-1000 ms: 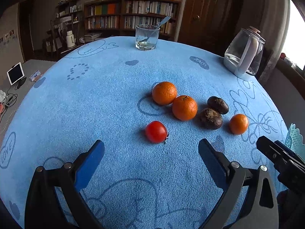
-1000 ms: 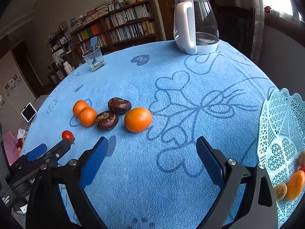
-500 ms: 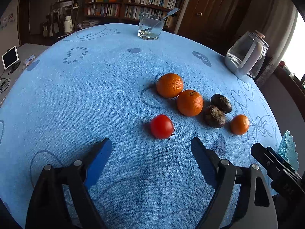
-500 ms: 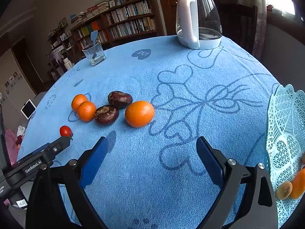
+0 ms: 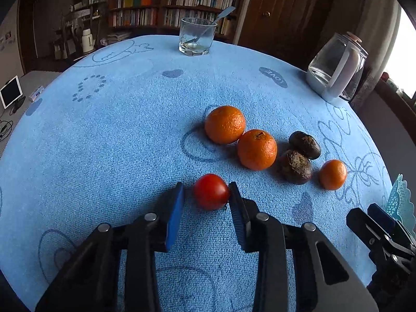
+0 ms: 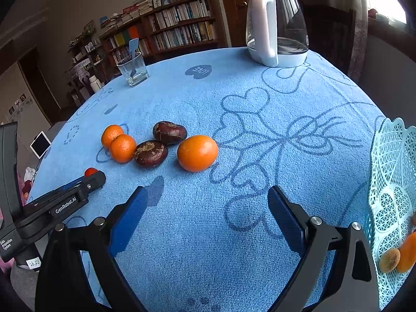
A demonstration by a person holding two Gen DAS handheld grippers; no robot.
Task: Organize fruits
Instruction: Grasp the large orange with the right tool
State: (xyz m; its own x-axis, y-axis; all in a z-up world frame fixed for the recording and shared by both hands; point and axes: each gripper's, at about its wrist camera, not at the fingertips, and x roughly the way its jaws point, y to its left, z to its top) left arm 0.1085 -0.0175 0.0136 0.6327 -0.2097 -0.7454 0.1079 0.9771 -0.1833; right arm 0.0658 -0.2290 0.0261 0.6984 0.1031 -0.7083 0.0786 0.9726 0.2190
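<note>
tomato (image 5: 211, 192) btwn closing left claw (image 5: 206, 195) jaws, touching right pad

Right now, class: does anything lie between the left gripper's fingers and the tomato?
Nothing visible does. The left gripper is closing around the tomato; its right finger looks to be touching it, with a slight gap at the left finger. The oranges lie beyond.

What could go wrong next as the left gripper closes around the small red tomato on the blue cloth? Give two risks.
1. The left gripper is closing off-centre: its right pad already touches the tomato while the left pad stands clear, so the round fruit may roll or squirt out.
2. The tomato looks soft; squeezing too hard could bruise or split it.
</note>
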